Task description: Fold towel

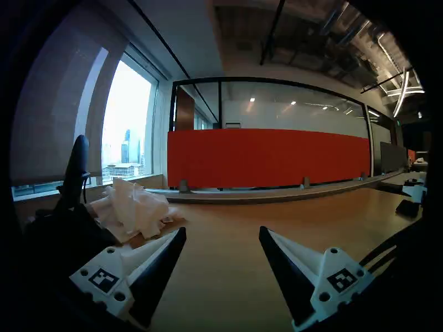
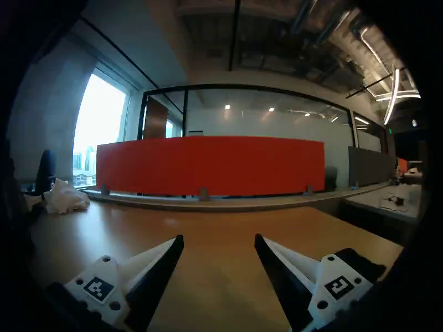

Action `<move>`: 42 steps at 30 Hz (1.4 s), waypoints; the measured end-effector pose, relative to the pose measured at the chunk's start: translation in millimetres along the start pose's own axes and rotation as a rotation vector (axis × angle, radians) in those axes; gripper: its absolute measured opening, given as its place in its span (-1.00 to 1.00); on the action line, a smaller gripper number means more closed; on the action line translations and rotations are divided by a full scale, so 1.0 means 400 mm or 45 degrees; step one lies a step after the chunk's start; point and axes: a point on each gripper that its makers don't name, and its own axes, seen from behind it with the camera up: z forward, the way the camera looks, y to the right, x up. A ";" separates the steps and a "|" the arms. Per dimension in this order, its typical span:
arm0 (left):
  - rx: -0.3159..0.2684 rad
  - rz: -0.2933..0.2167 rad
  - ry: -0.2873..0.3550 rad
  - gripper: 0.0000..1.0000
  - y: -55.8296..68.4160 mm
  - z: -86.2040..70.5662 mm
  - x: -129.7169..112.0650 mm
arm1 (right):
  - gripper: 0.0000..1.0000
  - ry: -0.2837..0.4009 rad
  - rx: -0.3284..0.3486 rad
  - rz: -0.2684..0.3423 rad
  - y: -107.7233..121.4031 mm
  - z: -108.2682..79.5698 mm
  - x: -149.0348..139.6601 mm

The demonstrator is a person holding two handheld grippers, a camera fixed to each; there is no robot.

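Two white-and-black wedge-fingered grippers we hold level, low over the tan wooden desk (image 1: pixel 232 276): left gripper (image 1: pixel 221 235) and right gripper (image 2: pixel 219 240), each with fingers spread apart. Our crumpled white towel (image 1: pixel 133 207) lies far left, near the bright window (image 1: pixel 127 138).

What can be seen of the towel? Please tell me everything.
The towel is white, looks like thin soft cloth, and lies crumpled in a loose heap, not folded. It rests on the wooden table, toward the window. The open left gripper is close in front of it but does not touch it.
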 end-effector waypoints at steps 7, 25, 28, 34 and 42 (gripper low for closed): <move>0.000 0.000 0.000 0.96 0.000 -0.001 0.003 | 0.99 0.000 0.000 0.000 0.001 0.001 0.002; -0.001 0.001 -0.004 0.95 -0.007 -0.006 0.022 | 0.99 0.000 0.000 -0.001 0.000 -0.001 0.004; -0.001 0.001 -0.004 0.95 -0.008 -0.008 0.025 | 0.99 0.000 0.000 -0.001 0.000 -0.001 0.004; -0.001 0.001 -0.005 0.96 -0.012 -0.010 0.029 | 0.99 0.000 0.000 -0.001 0.001 -0.001 0.005; -0.001 -0.004 -0.006 0.96 -0.014 -0.007 0.029 | 0.99 0.000 0.000 -0.001 0.001 -0.001 0.004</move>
